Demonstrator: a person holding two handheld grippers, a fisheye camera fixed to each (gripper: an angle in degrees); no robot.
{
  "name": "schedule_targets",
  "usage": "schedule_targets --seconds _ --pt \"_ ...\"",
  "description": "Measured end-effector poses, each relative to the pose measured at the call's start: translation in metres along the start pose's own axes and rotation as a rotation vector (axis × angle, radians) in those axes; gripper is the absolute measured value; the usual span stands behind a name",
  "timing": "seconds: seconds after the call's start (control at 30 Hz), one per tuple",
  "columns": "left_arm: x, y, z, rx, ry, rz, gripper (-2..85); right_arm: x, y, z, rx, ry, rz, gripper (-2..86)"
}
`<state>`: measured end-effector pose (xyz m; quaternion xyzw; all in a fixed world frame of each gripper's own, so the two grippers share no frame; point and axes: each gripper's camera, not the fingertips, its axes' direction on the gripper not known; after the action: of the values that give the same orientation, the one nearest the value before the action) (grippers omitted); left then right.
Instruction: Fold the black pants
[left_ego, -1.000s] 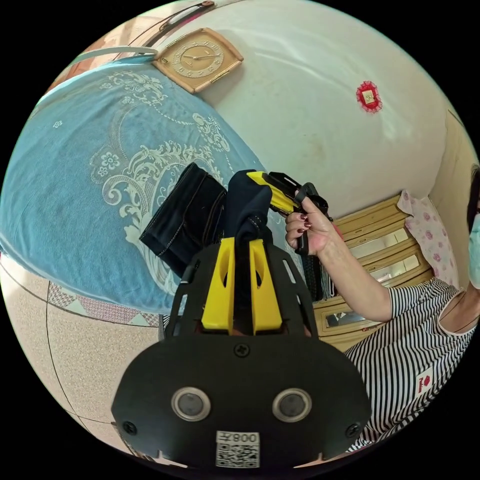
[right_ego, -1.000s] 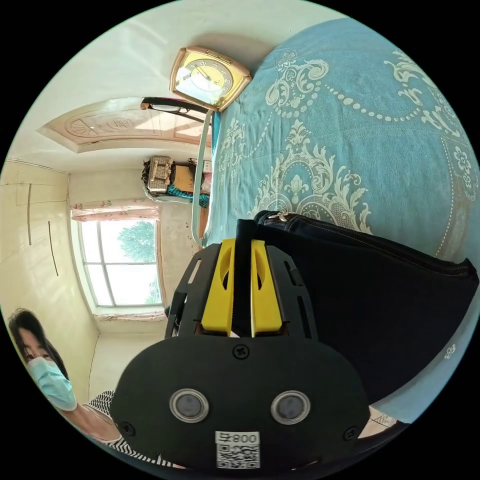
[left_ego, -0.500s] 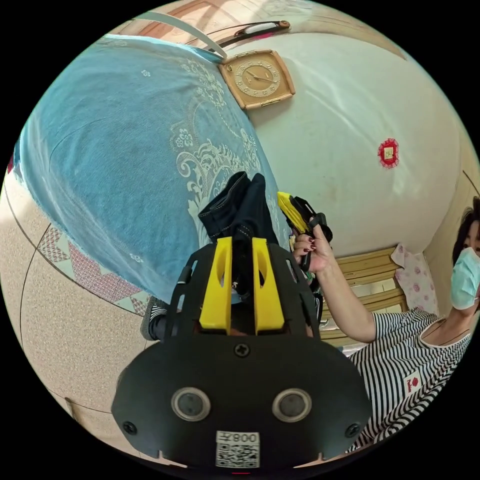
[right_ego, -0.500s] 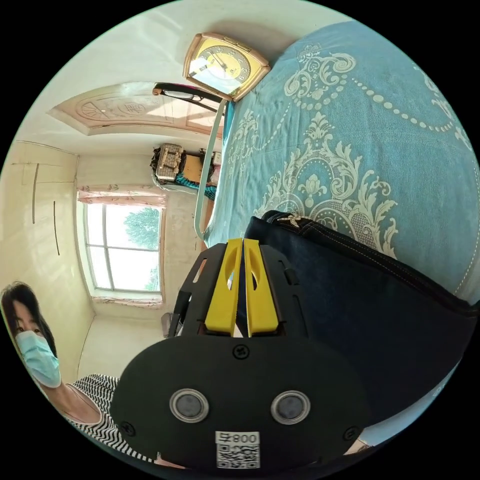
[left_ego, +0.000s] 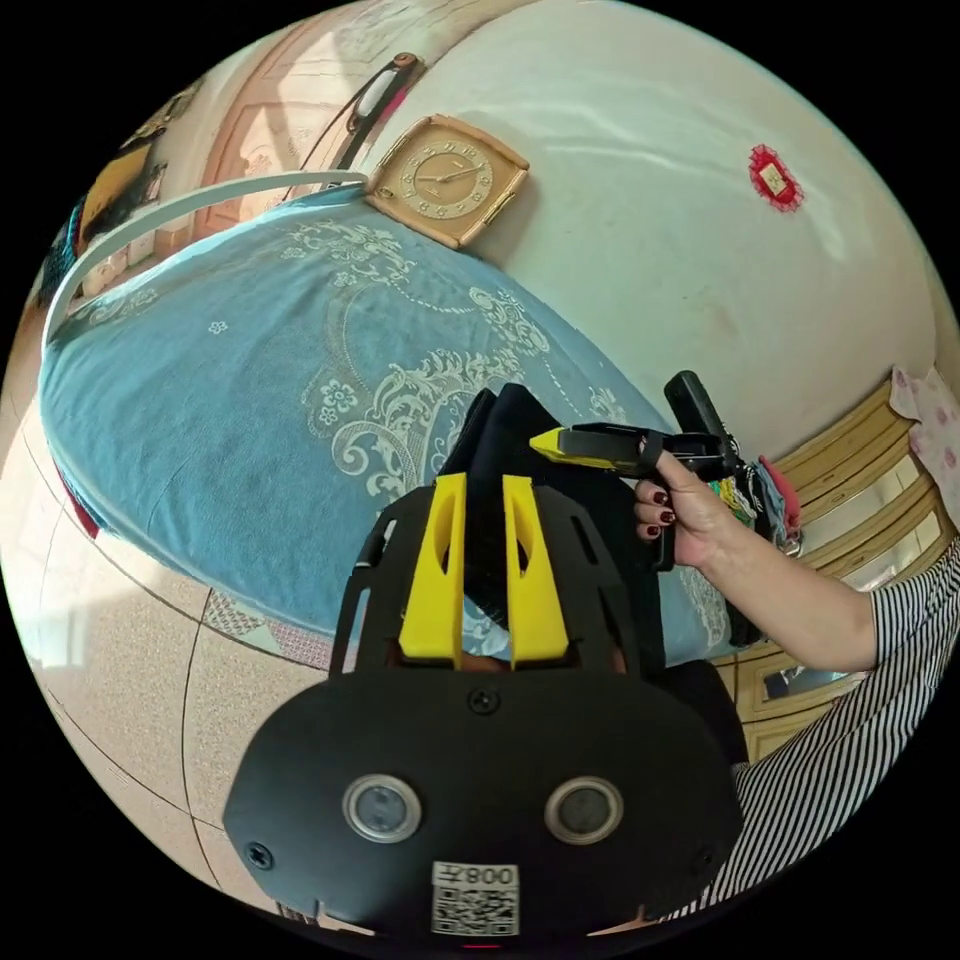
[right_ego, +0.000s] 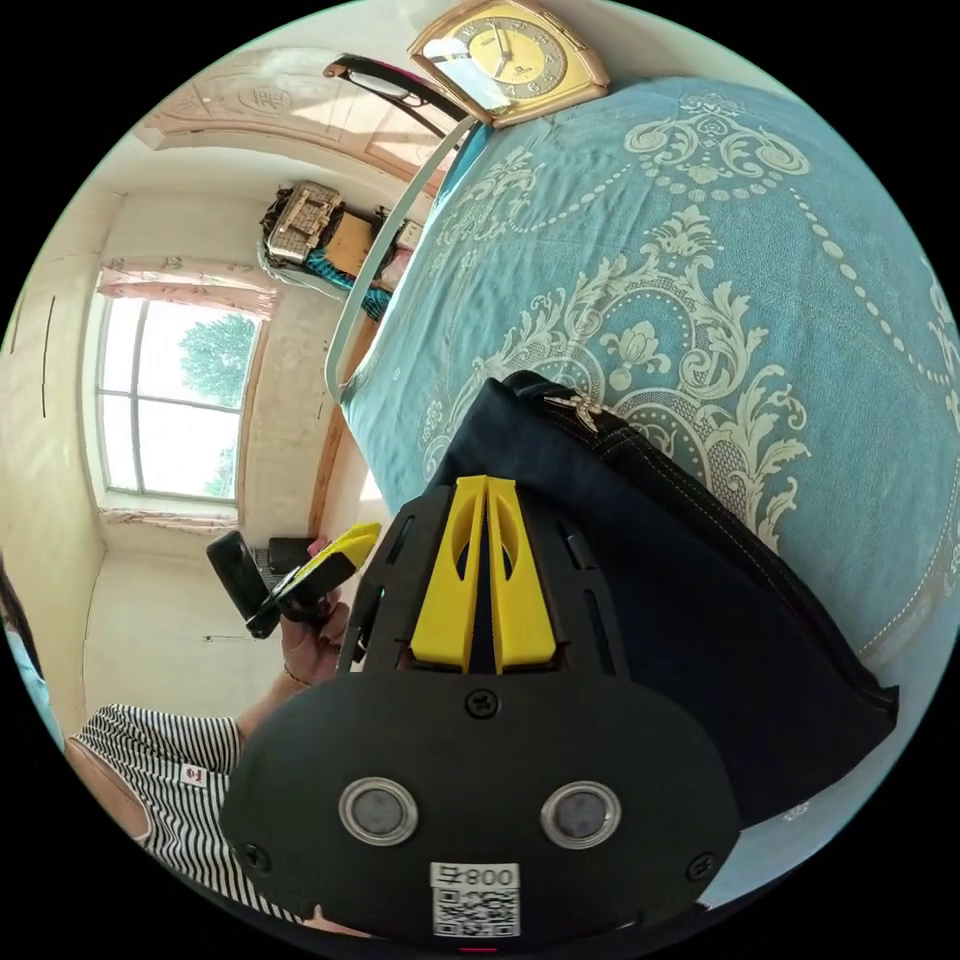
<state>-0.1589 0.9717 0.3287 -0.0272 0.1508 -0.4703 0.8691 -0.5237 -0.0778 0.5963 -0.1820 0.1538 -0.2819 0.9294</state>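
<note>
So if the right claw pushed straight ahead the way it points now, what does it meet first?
Probably the folded black denim pants right at the right claw tips, then the blue patterned bedspread; depth is unclear.

Folded black denim pants (right_ego: 690, 590): lying on the blue patterned bedspread (right_ego: 800, 250), near the bed's edge closest to the person. Left gripper's yellow-jawed tool (left_ego: 485, 500): at that same edge, a fold of the pants between its jaws. Right gripper's yellow-jawed tool (left_ego: 560, 443): beside the pants, toward the wooden drawer unit (left_ego: 860, 470), jaws together with nothing between them. Square gold-framed clock (left_ego: 446, 180): at the far end of the bedspread, leaning on the white wall (left_ego: 700, 230). Curved white bed rail (right_ego: 365, 290): along the bedspread's far side, toward the window (right_ego: 170, 400). Tiled floor (left_ego: 130, 680): below the bedspread's near edge.
</note>
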Motion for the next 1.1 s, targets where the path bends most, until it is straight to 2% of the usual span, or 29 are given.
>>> schedule_targets --seconds 0.07,0.2,0.37,0.57,0.67,0.77,0.83,0.97,1.1 --pt "0.012 -0.003 0.014 -0.062 -0.034 0.014 6.0 -0.002 0.009 -0.005 0.008 -0.037 -0.008 2.6" --pt "0.044 -0.001 0.000 -0.004 0.000 0.069 4.4 -0.005 0.019 -0.007 0.003 -0.147 0.003 6.4" --pt "0.137 0.009 -0.006 0.015 -0.052 0.292 3.1 -0.016 0.030 -0.017 0.011 -0.256 0.008 10.0" --pt "0.209 0.020 0.010 -0.048 -0.133 0.499 2.5 0.003 0.060 -0.039 0.023 -0.258 0.072 5.6" --pt "0.206 0.011 -0.007 0.040 -0.018 0.443 2.0 0.012 0.076 -0.055 0.054 -0.224 0.084 3.6" --pt "0.183 -0.009 -0.006 0.070 0.012 0.343 1.7 0.027 0.092 -0.069 0.102 -0.254 0.120 3.0" --pt "0.176 -0.023 0.017 -0.010 -0.071 0.345 2.3 0.035 0.099 -0.072 0.123 -0.296 0.134 2.8" --pt "0.192 -0.043 0.067 -0.151 -0.268 0.495 3.3 0.043 0.105 -0.067 0.111 -0.342 0.139 2.6" --pt "0.205 -0.053 0.090 -0.203 -0.318 0.568 4.0 0.047 0.106 -0.067 0.105 -0.359 0.129 2.6"
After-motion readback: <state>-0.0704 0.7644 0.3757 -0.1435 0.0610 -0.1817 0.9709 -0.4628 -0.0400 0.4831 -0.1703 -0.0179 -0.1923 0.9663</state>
